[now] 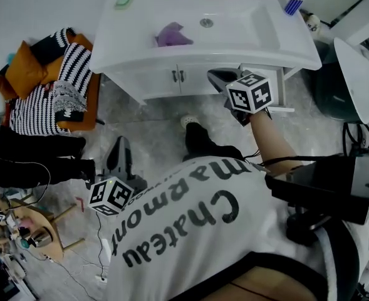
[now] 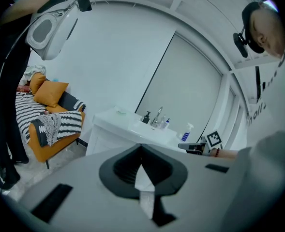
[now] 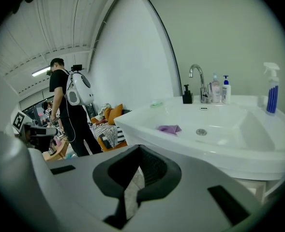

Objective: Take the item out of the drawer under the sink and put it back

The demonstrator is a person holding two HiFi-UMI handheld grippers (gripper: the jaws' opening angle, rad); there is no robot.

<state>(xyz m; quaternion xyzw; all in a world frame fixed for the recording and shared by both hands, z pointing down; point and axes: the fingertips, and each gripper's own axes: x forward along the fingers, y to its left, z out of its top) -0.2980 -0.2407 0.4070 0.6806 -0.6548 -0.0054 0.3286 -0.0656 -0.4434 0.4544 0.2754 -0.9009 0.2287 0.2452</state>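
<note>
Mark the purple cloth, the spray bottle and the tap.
purple cloth [image 1: 173, 36]: head view, its middle.
spray bottle [image 3: 272, 98]: right gripper view, blue body.
tap [image 3: 202, 83]: right gripper view, upright stem.

Cool, even, diffuse light fills the room, and the tones are pale and bluish. The white sink is the brightest surface, close to washed out in the head view. A soft shadow lies on the floor near its cabinet. In the right gripper view a ceiling strip light glows at far left. Both gripper views bend strongly toward the rim and are framed by black corners. Near the lens, the left gripper and the right gripper look soft and out of focus, while the far room is fairly sharp.
</note>
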